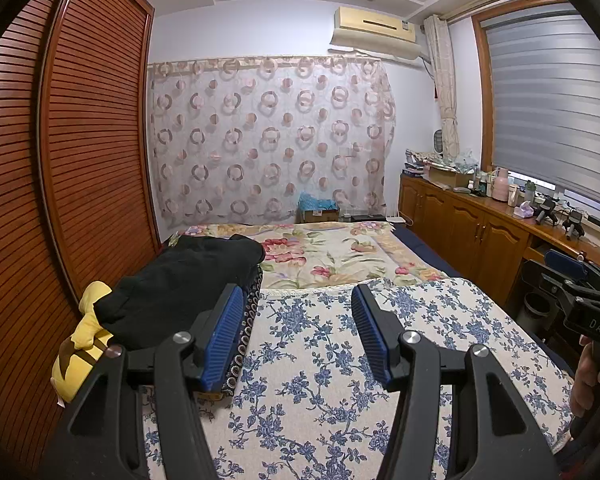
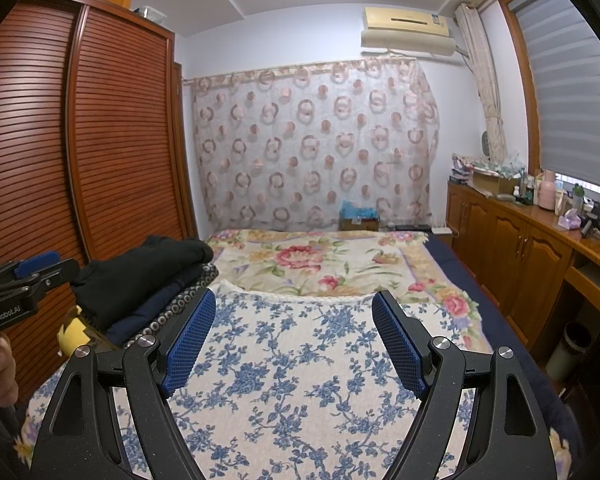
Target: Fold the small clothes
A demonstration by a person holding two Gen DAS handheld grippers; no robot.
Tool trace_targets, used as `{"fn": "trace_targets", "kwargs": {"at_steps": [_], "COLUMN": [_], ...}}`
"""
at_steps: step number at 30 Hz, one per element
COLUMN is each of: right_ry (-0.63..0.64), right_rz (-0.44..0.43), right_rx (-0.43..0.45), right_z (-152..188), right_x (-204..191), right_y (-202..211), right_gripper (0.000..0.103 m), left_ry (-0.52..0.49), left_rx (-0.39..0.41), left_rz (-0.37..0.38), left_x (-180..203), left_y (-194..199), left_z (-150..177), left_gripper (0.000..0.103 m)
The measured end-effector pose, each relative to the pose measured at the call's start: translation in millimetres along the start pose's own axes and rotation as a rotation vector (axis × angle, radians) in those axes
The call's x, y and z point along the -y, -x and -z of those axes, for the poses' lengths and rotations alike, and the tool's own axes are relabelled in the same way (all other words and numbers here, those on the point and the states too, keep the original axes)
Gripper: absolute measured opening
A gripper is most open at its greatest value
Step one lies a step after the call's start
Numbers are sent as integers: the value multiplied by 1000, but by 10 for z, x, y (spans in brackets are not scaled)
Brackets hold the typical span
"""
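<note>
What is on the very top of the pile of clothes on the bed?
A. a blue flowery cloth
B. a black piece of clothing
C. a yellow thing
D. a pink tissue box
B: the black garment lies on top of the pile of clothes at the left side of the bed, with a dark blue layer and a ring-patterned one under it; the yellow item sits lower, beside the pile.

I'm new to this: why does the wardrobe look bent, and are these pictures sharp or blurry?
Left wrist view: the fisheye lens bows the wardrobe and darkens the corners; the blue-flowered cloth is sharp. Right wrist view: same bowing of the wardrobe; the window blind at the edge looks soft and bright; no harsh glare.
</note>
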State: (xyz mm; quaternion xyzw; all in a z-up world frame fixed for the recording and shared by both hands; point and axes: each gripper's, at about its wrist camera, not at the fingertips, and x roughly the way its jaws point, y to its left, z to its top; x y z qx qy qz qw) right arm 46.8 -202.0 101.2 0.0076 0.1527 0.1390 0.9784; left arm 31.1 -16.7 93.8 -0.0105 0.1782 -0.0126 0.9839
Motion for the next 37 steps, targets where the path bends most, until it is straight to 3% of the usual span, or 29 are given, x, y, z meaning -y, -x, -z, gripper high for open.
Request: {"fn": "trace_targets", "kwargs": {"at_steps": [37], "right_ry": [-5], "right_rz": [1], "right_rx": [-3], "right_z": [-38], "right_x": [24], "right_y": [18], "right_gripper": [83], "left_ry": [-2], "left_rx": [2], "left_rz": [0], "left_x": [2], "left_y": [-7], "left_z": [18], "left_gripper": [56]}}
